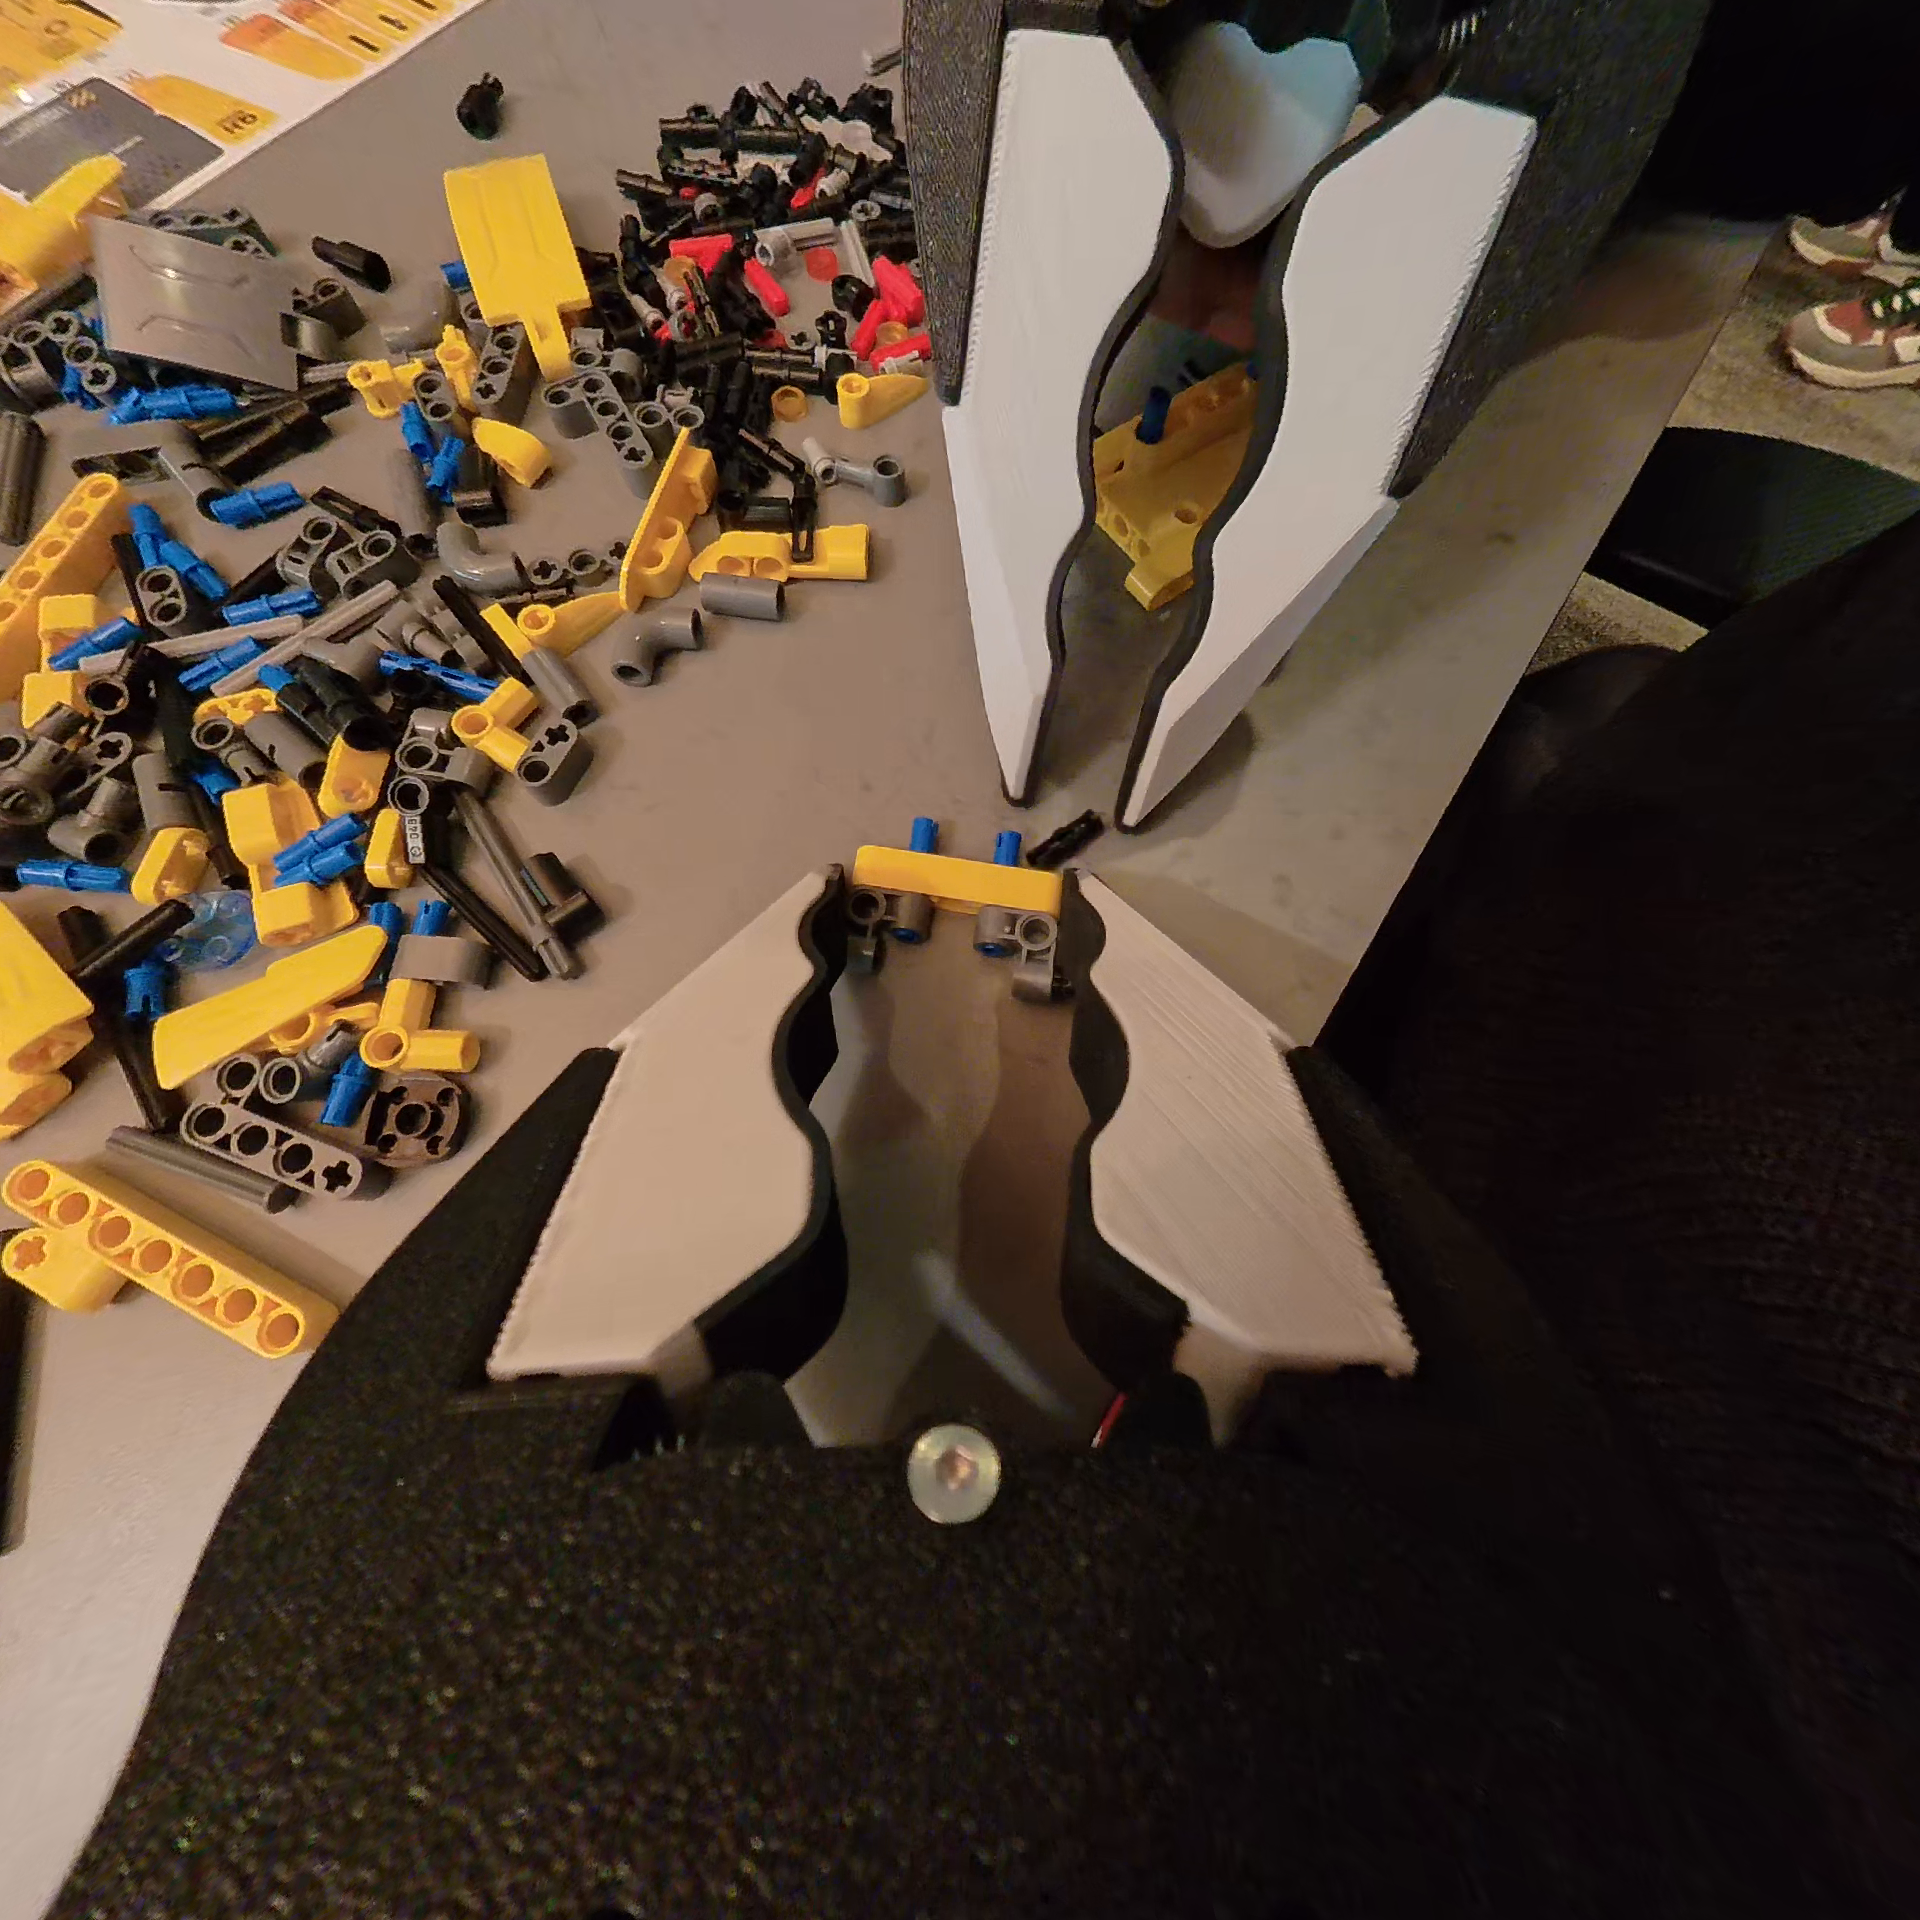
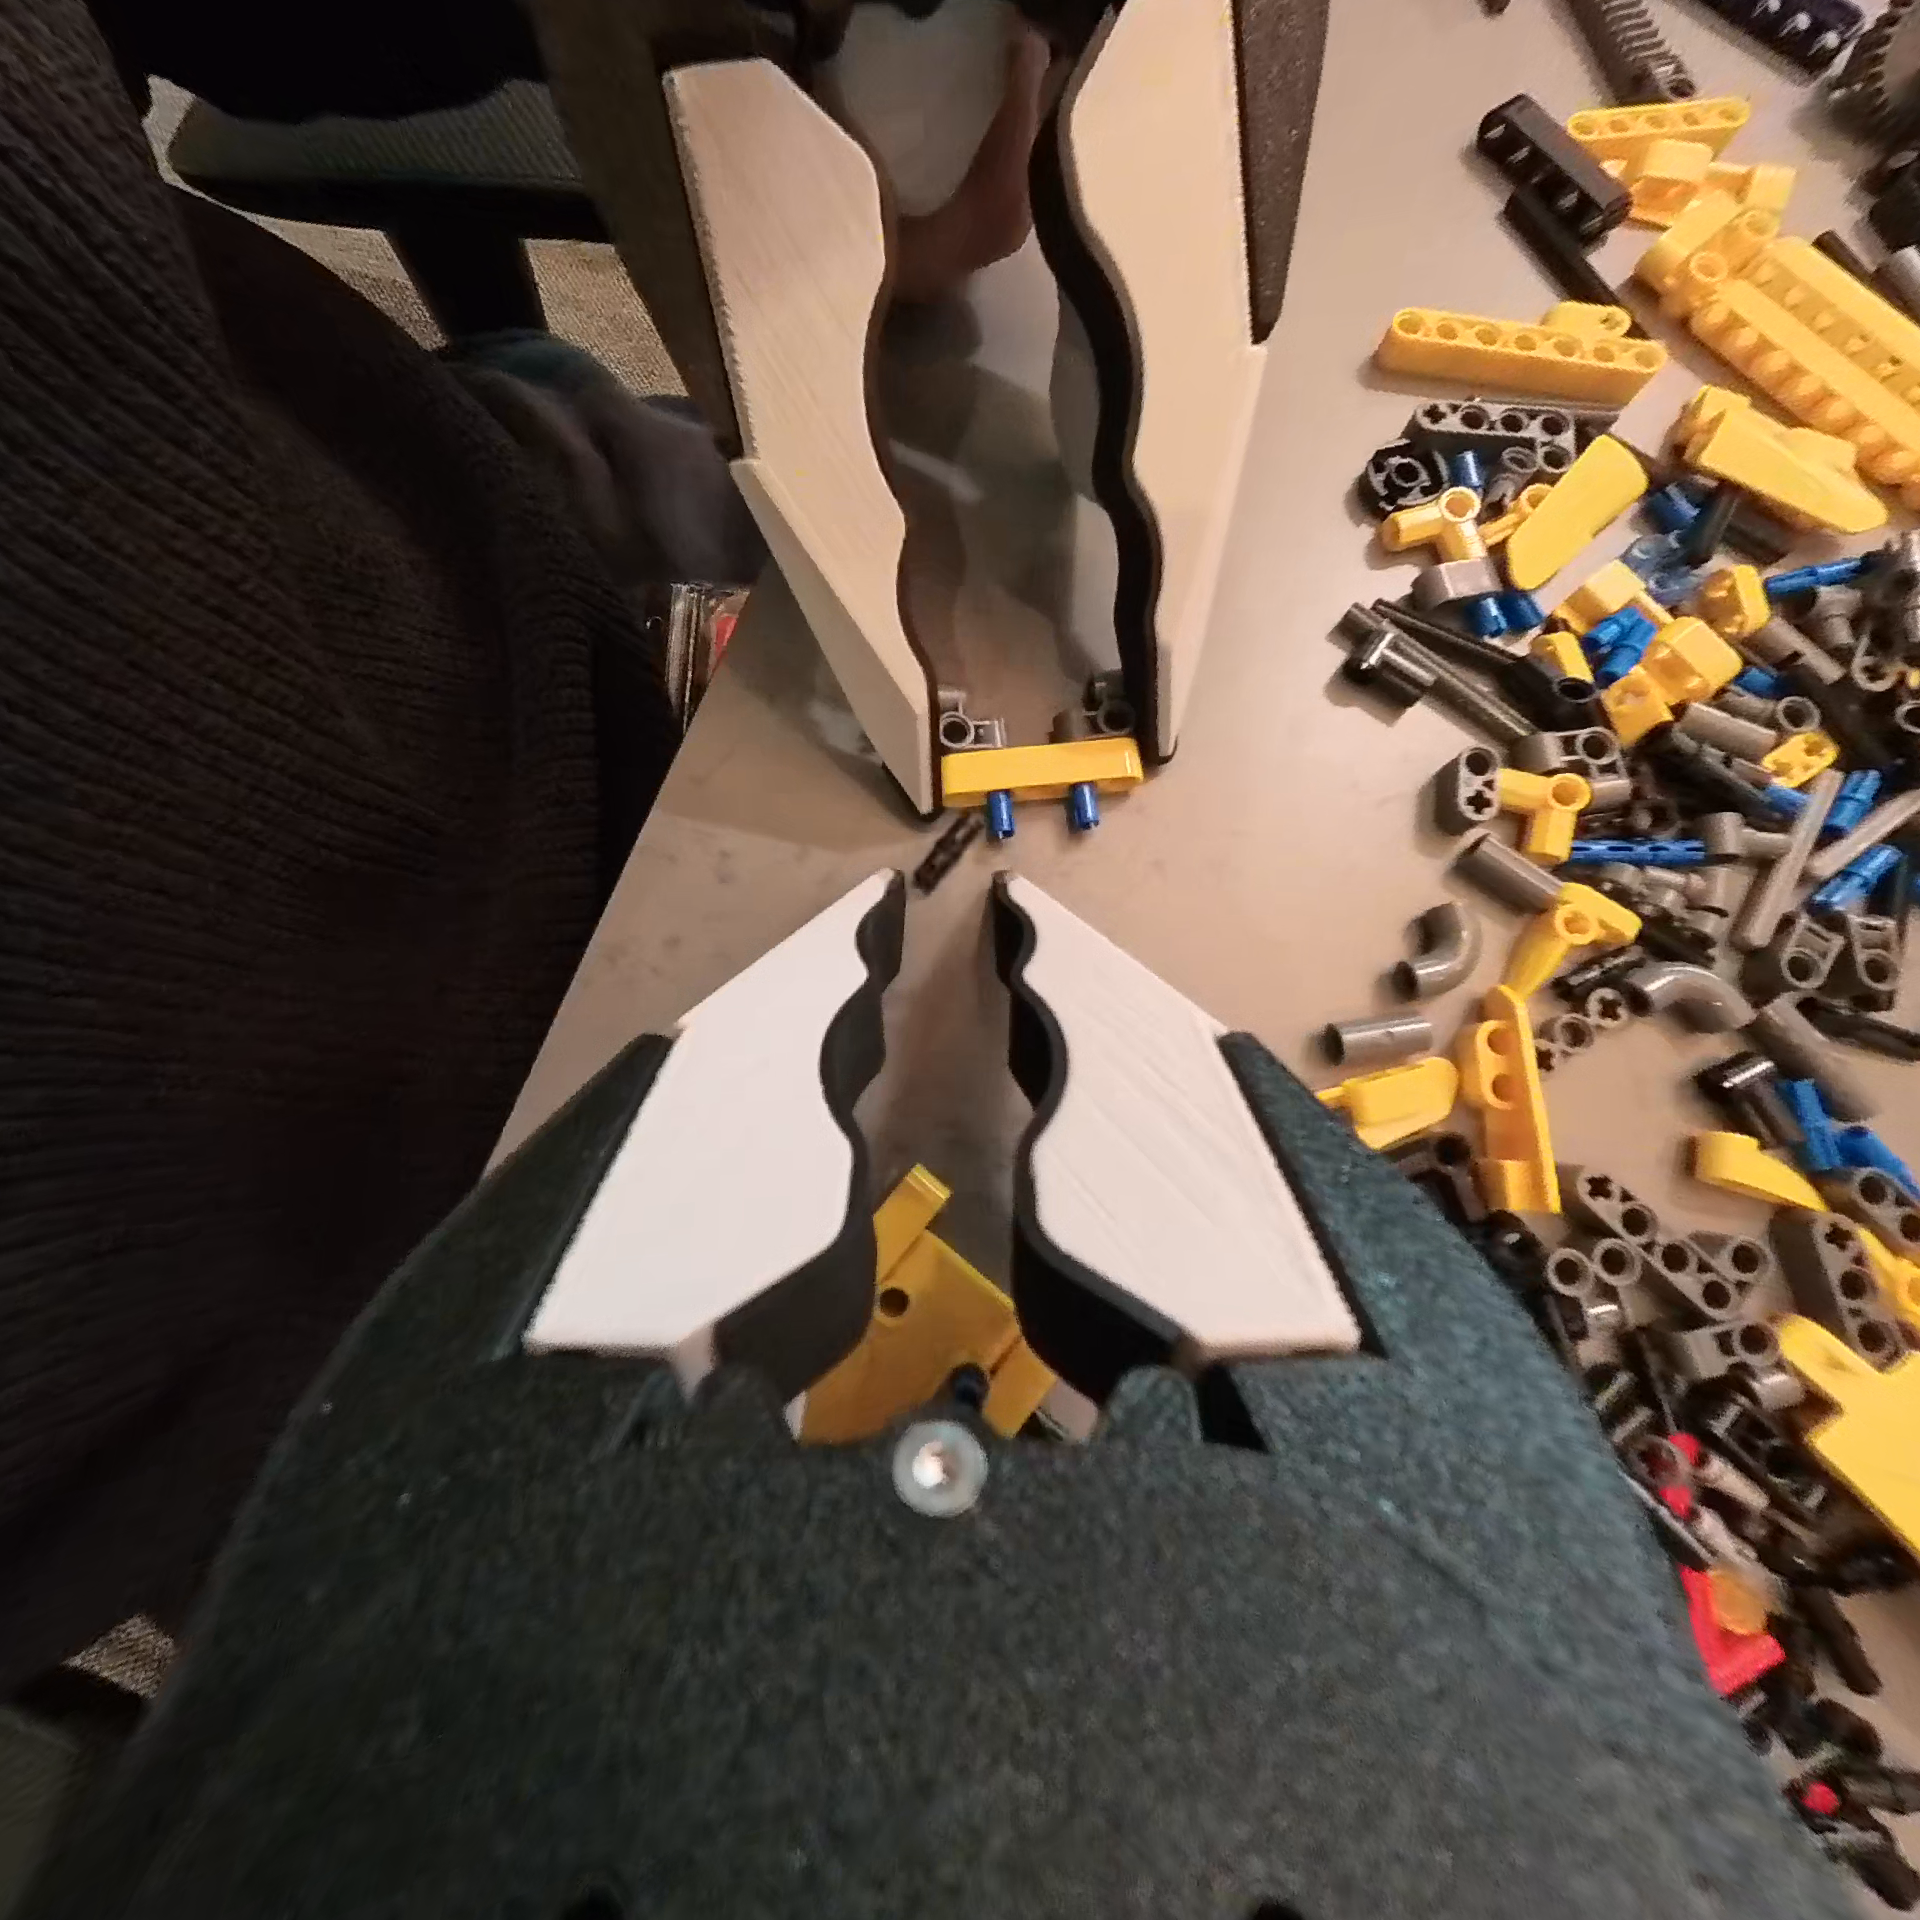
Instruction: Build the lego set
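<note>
Yellow, blue and grey building pieces (image 1: 343,665) lie heaped on the left of the grey table (image 1: 790,727). At the near edge the left gripper (image 1: 956,883) has its jaws clamped on a short yellow beam (image 1: 956,878) with two blue pins. Right of it the right gripper (image 2: 948,883) has its jaws slightly apart above a small black pin (image 2: 945,847); that pin could roll off the edge if nudged

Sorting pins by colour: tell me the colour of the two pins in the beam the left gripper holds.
Blue pins; right wrist view.
</note>
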{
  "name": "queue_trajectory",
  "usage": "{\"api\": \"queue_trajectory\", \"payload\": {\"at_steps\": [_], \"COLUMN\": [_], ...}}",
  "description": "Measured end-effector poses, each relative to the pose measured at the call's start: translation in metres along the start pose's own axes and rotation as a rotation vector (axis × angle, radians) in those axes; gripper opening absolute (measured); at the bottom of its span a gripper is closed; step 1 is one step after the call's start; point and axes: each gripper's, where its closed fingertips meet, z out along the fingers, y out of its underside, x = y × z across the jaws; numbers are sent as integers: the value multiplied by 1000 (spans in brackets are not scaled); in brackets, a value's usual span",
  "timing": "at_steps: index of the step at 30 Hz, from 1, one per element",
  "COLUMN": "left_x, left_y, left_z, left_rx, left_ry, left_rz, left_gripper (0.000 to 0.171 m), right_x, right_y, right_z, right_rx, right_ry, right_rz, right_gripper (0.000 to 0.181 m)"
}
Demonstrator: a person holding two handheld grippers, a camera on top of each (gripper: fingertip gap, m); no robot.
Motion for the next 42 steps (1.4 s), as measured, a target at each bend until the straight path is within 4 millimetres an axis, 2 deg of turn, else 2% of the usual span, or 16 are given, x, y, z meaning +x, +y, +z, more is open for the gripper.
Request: {"api": "queue_trajectory", "payload": {"at_steps": [7,10,23,36,42], "left_x": [0,0,0,0,0], "left_y": [0,0,0,0,0], "left_z": [0,0,0,0,0], "left_rx": [0,1,1,0,-1], "left_ry": [0,0,-2,-3,-2], "left_rz": [-1,-1,1,8,9], "left_gripper": [41,41,41,41,41], "right_x": [0,4,3,2,2], "right_y": [0,0,0,-2,-3], "right_z": [0,0,1,2,3], "right_rx": [-25,-29,-38,0,2], "right_ry": [19,38,72,23,16], "right_rz": [45,89,-30,76,42], "right_gripper": [16,8,4,3,4]}}
